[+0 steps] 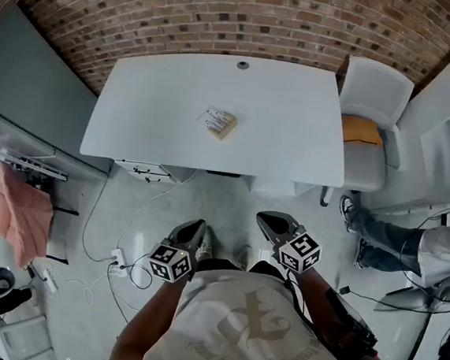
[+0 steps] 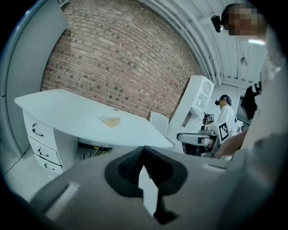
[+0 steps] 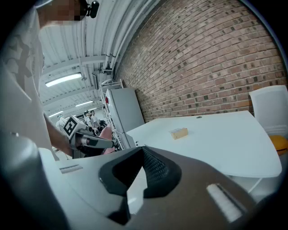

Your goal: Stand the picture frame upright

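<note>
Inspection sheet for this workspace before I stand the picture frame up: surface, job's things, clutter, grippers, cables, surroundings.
Surface: white table, with a round cable hole near its far edge.
Job's things: picture frame lying down near the table's middle, not upright.
Clutter: nothing seen on the table.
Grippers: left gripper and right gripper both shut, empty, held short of the table.
Cables: power strip and white leads on the floor, near left.
Surroundings: brick wall behind; white chair with orange cushion on the right; seated person's legs; pink cloth on the left.
</note>
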`<move>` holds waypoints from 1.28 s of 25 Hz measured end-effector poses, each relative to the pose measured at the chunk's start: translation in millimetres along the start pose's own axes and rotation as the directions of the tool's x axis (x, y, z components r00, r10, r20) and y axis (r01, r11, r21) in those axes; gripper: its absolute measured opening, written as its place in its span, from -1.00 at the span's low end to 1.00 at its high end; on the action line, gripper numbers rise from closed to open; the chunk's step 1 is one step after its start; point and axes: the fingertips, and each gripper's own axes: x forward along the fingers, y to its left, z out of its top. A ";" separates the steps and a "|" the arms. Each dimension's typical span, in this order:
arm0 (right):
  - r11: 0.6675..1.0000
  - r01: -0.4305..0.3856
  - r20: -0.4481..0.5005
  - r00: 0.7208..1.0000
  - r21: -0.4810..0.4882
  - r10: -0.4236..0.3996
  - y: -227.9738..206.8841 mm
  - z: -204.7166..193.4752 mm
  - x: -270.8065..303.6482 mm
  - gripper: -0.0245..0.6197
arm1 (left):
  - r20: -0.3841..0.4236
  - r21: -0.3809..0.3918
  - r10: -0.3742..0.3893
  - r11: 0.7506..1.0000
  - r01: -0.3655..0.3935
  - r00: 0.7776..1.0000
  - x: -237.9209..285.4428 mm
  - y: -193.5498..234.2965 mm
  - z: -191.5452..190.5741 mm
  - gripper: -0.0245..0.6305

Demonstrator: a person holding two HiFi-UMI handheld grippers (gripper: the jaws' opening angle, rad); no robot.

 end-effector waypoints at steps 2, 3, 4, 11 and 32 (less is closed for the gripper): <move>1.000 0.004 0.002 1.000 0.002 -0.004 2.0 1.2 5.7 -0.90 | 0.012 0.001 0.001 1.000 -0.001 1.000 -4.1 4.6 5.5 -0.92; 1.000 0.008 0.002 1.000 0.002 -0.008 3.2 2.0 8.6 -0.90 | 0.016 0.002 -0.001 1.000 0.001 1.000 -6.1 6.8 7.7 -0.92; 1.000 0.012 0.003 1.000 0.002 -0.012 4.6 3.3 11.9 -0.90 | 0.016 0.004 -0.005 1.000 0.005 1.000 -8.1 9.4 9.3 -0.92; 0.999 0.042 0.013 0.999 0.023 -0.042 18.8 10.0 40.5 -0.90 | -0.007 -0.008 -0.047 0.999 0.047 0.999 -19.5 40.6 12.8 -0.92; 0.953 0.300 0.080 0.950 0.048 -0.303 16.2 58.0 102.0 -0.90 | -0.082 0.034 -0.254 0.966 0.257 0.964 -3.0 129.1 69.0 -0.92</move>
